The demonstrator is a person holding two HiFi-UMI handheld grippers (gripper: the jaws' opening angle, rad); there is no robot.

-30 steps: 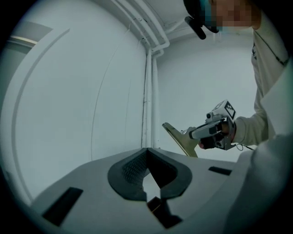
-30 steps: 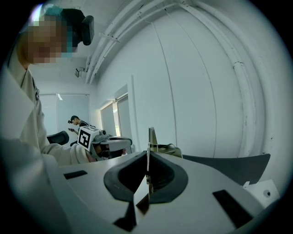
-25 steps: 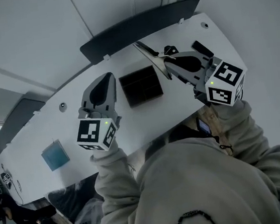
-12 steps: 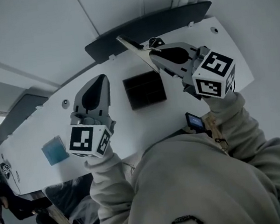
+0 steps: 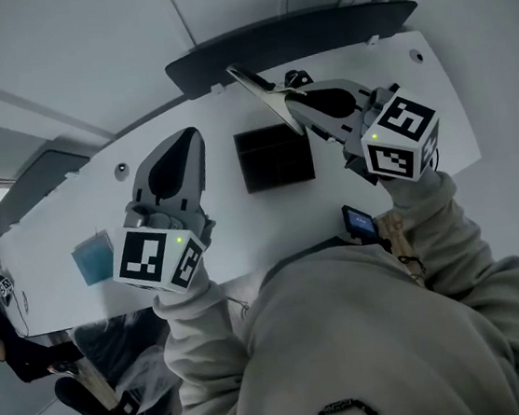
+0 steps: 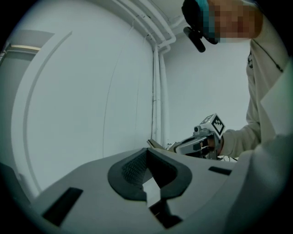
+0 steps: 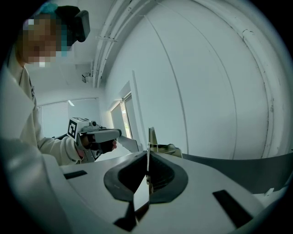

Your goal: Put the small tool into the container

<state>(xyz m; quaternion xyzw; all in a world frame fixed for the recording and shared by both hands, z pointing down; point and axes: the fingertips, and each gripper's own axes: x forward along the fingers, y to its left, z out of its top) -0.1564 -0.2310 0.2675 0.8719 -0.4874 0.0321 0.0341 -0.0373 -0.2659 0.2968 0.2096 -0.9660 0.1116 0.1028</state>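
Observation:
My right gripper (image 5: 296, 103) is shut on the small tool (image 5: 264, 93), a flat metal blade with a dark handle end. The blade sticks out past the jaws, above the far right corner of the black container (image 5: 275, 156). That container is a square divided box in the middle of the white table (image 5: 233, 224). In the right gripper view the tool (image 7: 151, 137) stands on edge between the closed pads of the right gripper (image 7: 147, 157). My left gripper (image 5: 193, 137) hovers left of the container, tips together and empty. In its own view the left gripper (image 6: 147, 153) points at a bare wall.
A long dark strip (image 5: 295, 38) runs along the table's far edge. A pale blue square (image 5: 92, 258) lies at the table's left end. A small device with a blue screen (image 5: 359, 221) hangs near my chest. White walls surround the table.
My right gripper has carried the tool slightly left, toward the container's far side. The left gripper has stayed beside the container, still shut.

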